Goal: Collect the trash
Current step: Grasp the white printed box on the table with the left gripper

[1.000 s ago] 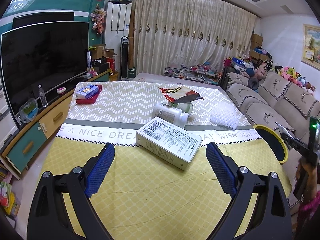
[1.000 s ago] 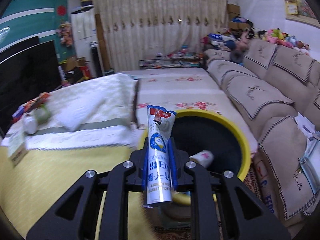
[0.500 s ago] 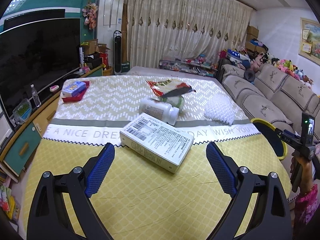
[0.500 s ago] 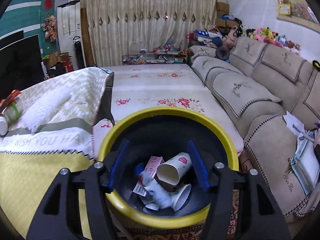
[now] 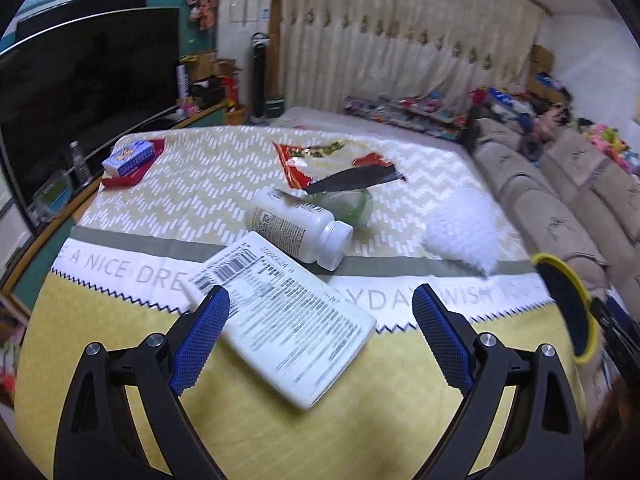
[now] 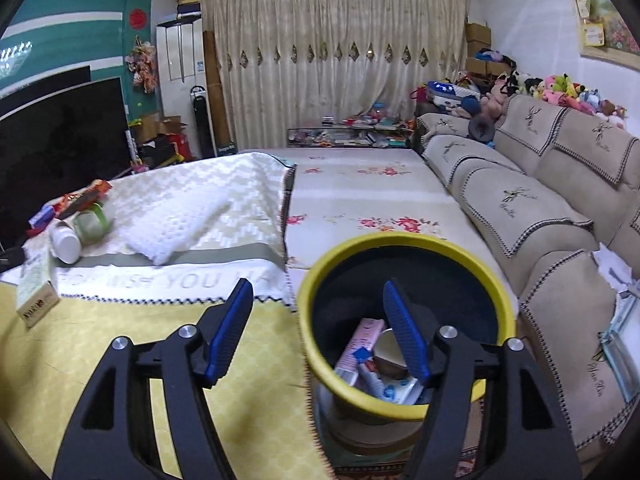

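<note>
A flat white printed box (image 5: 288, 316) lies on the yellow cloth between the wide-apart fingers of my left gripper (image 5: 318, 304), which is open and does not press on it. Behind the box lie a white bottle (image 5: 298, 232), a green jar (image 5: 352, 204), red snack wrappers (image 5: 300, 160) and a white foam net (image 5: 464, 232). My right gripper (image 6: 316, 292) hovers at the left rim of the yellow-rimmed black bin (image 6: 404, 240); its jaws are opening, with nothing between them. In the bin lie a tube and paper cups (image 6: 372, 356).
A blue box on a red tray (image 5: 128, 156) sits at the cloth's far left. A large TV (image 5: 80, 92) on a low cabinet stands to the left. A beige sofa (image 6: 560, 208) runs along the right, close behind the bin.
My right gripper opened and the tube it held now lies in the bin; then it shifted left. My left gripper moved forward and down until the white box lay between its fingers.
</note>
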The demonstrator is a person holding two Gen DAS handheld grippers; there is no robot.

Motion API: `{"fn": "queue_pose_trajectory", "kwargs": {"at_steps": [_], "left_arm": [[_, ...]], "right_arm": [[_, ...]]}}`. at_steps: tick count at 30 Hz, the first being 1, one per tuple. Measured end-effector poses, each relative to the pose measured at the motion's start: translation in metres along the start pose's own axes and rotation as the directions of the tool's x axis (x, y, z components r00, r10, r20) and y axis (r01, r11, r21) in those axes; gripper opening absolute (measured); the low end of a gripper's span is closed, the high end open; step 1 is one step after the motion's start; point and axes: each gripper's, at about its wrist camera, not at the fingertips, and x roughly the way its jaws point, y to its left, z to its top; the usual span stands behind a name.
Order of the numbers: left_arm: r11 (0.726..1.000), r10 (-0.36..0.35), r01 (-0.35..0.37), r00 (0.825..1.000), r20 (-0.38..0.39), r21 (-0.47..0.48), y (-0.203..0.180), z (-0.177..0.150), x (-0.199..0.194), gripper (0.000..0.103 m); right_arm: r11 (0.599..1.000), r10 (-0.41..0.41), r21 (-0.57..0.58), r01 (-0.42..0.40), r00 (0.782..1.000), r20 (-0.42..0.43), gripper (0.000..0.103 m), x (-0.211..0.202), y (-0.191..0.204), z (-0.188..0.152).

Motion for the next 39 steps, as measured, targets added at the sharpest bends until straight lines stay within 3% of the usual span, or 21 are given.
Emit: {"fn": "queue_pose_trajectory", "kwargs": {"at_steps": [3, 10, 18, 22, 29, 34, 39], "left_arm": [[0.996, 0.083, -0.083, 0.997, -0.001, 0.011, -0.012, 0.001, 0.015, 0.091], [0.986, 0.162, -0.16, 0.987, -0.022, 0.05, -0.018, -0.004, 0.033, 0.091], [0.985, 0.159, -0.156, 0.986, -0.039, 0.067, 0.003, -0.015, 0.024, 0.092], [0.991, 0.133, -0.132, 0.99, -0.047, 0.021, 0.009, -0.014, 0.019, 0.092], [0.987, 0.149, -0.145, 0.988, -0.046, 0.066, 0.009, -0.022, 0.018, 0.092], [0.985, 0.168, -0.163, 0.982, -0.092, 0.062, 0.038, -0.034, 0.012, 0.092], [0.969, 0.241, -0.235, 0.967, -0.086, 0.07, 0.072, -0.041, -0.002, 0.092]], "right_arm": [[1.0, 0.024, 0.018, -0.024, 1.0, -0.001, 0.064, 0.0, -0.001, -0.001], [0.998, 0.048, 0.05, -0.048, 0.999, -0.007, 0.064, 0.002, -0.006, -0.003], [0.996, 0.063, 0.066, -0.062, 0.998, -0.009, 0.065, 0.002, -0.006, -0.006], [0.997, 0.058, 0.057, -0.057, 0.998, -0.005, 0.065, 0.0, -0.003, -0.004], [0.995, 0.074, 0.061, -0.074, 0.997, 0.009, 0.067, -0.007, -0.001, -0.001], [0.995, 0.082, 0.056, -0.082, 0.997, 0.001, 0.067, -0.006, 0.003, -0.001], [0.994, 0.09, 0.059, -0.091, 0.996, 0.006, 0.067, -0.009, 0.003, 0.0]]}}
